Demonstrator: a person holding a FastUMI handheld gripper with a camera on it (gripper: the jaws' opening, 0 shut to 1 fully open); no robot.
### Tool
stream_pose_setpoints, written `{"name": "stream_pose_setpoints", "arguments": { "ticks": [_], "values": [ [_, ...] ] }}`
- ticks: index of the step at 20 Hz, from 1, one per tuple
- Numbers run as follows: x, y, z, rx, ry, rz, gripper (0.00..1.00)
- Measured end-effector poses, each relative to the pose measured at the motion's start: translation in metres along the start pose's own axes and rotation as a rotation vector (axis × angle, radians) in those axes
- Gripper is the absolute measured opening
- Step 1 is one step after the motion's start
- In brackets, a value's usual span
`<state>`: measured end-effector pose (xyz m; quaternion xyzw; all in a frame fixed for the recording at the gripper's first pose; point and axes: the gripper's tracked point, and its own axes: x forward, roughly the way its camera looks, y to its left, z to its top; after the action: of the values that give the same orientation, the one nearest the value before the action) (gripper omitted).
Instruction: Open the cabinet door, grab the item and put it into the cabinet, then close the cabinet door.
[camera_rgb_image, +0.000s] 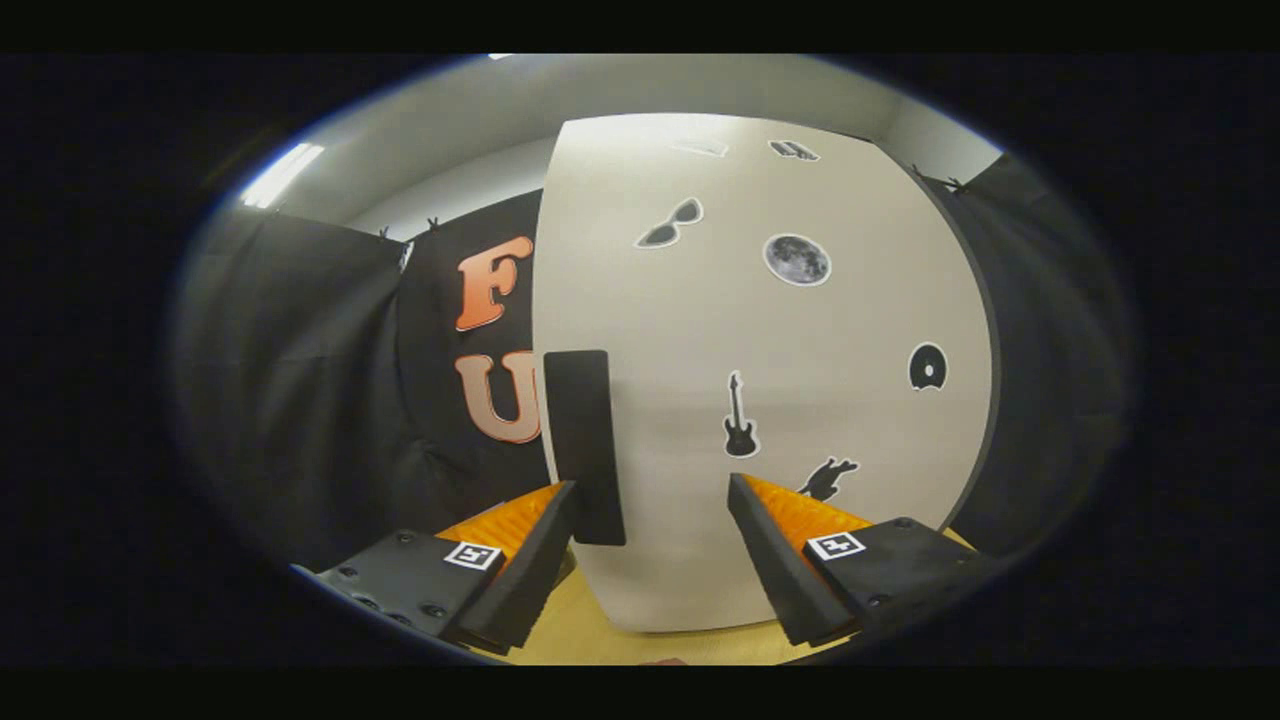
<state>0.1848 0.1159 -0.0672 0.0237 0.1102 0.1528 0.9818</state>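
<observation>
I've got the gripper (650, 500) fingers spread apart, gripping nothing, lined up on the cabinet door (760, 380) so its dark handle (585, 445) at the left edge sits just ahead; door looks shut, first step pending

The cabinet door (700, 380) covers the cabinet's inside, so nothing behind it can be made out. The lower end of the dark handle (585, 445) lies close behind the left finger (525, 575) of the hand-held gripper (650, 500); contact cannot be told. The two topmost stickers (745, 148) are too small and washed out to identify. The desk (600, 645) shows as a thin strip only.
</observation>
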Motion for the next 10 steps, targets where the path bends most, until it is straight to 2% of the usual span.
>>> {"name": "stream_pose_setpoints", "arguments": {
  "ticks": [10],
  "values": [
    [0.0054, 0.0004, 0.0014, -0.002, 0.0, 0.003, 0.96]
  ]
}}
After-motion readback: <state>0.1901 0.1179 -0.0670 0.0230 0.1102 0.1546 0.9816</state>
